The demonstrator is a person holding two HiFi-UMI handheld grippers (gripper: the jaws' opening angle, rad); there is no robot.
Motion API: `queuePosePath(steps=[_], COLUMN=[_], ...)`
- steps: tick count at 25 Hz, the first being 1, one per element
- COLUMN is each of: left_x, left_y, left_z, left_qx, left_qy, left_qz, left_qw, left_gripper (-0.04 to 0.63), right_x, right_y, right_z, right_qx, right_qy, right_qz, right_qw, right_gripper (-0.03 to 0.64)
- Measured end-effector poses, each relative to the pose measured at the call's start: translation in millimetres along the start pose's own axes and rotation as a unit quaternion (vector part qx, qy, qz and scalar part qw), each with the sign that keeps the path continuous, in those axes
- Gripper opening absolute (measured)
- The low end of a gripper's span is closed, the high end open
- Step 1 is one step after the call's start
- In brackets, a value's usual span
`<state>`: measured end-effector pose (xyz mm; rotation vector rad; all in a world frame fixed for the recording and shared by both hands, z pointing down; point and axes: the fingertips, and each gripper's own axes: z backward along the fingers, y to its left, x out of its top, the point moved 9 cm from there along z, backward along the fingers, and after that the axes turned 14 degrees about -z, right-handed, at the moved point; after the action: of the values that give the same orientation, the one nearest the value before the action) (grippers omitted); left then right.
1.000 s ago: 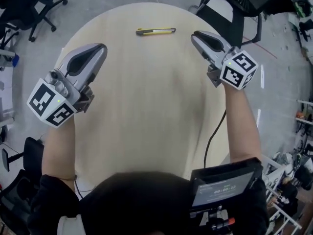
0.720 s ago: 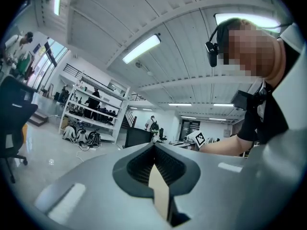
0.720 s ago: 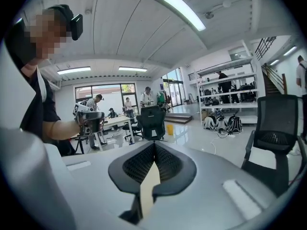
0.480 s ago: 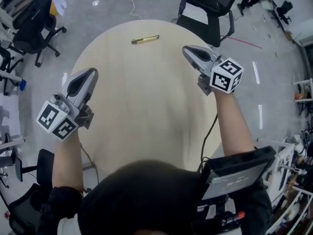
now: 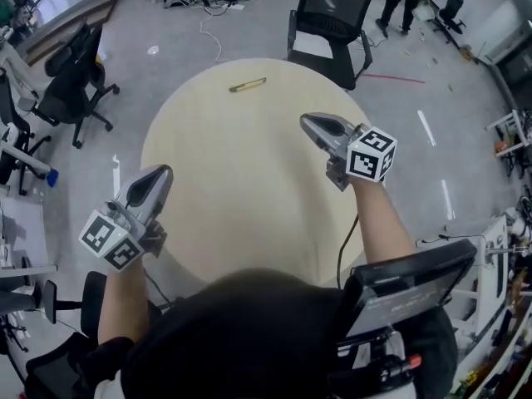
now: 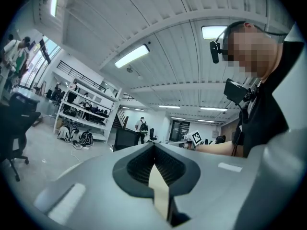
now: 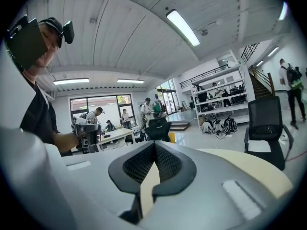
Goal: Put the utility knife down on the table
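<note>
The yellow utility knife lies alone on the far part of the round pale table. Both grippers are held well back from it and up off the tabletop. My left gripper hovers at the table's left rim, its jaws closed together with nothing between them. My right gripper hangs over the right side of the table, shut and empty as well. Neither gripper view shows the knife; both look level across the room.
A black office chair stands behind the table and shows again as the chair in the right gripper view. More chairs sit at the left. Shelving and people stand far off.
Both grippers have drawn back from the knife toward the person and risen. The head view has lifted too, so the table looks smaller. The knife has stayed where it lay.
</note>
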<state>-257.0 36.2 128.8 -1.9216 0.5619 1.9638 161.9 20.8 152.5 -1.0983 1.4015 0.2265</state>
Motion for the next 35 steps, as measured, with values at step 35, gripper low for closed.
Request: queuePosePath(steps=[35], left_x=[52.4], left_y=[-300.3], left_z=[-8.2], left_qx=[-0.062], left_qy=[-0.055], left_qz=[-0.020], left_qw=[0.9963], left_gripper=[-0.002], right_x=[-71.5], right_y=[125.0], right_z=[316.1], right_qx=[0.048], right_qy=[-0.085], right_qz=[0.027], right_qw=[0.995], right_gripper=[0.013])
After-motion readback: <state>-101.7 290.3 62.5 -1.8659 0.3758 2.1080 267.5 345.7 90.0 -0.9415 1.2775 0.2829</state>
